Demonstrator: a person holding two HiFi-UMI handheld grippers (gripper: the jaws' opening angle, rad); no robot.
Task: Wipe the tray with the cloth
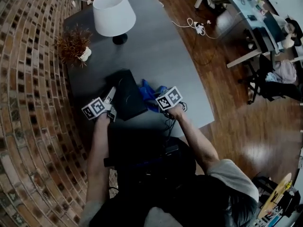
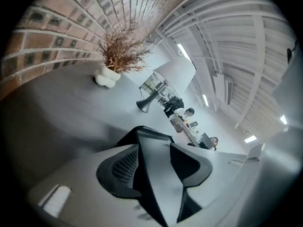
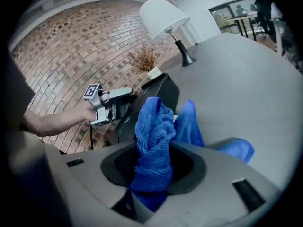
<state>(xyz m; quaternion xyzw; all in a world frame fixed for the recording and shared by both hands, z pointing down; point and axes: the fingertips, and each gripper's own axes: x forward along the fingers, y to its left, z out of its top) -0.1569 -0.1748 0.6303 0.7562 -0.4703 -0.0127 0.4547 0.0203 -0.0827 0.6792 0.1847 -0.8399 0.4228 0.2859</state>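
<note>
Roughly, per view. Head view: black tray [image 1: 127,96] sits near the front edge of the grey table [image 1: 161,46], with a white-shaded lamp [image 1: 113,13] and a dried plant [image 1: 73,44] farther back. The left gripper [image 1: 111,98] is at the tray's left rim. The right gripper [image 1: 160,96] is over the blue cloth [image 1: 147,93], which lies bunched just beside the tray's right side, on the table and not on the tray. Left gripper view: jaws clamped on a thin dark edge, evidently the tray's rim (can't tell whether the tray is flat or tipped up). Right gripper view: jaws pinched on a fold of the cloth, and the rest trails onto the table, with the tray and the other gripper beyond. Judgement: cloth grasped and tray steadied, but wiping proper not begun. The next move calls for carrying the cloth leftward over the rim, pressing it onto the tray's floor and sweeping across, with the left grip holding so the tray doesn't slide.
</note>
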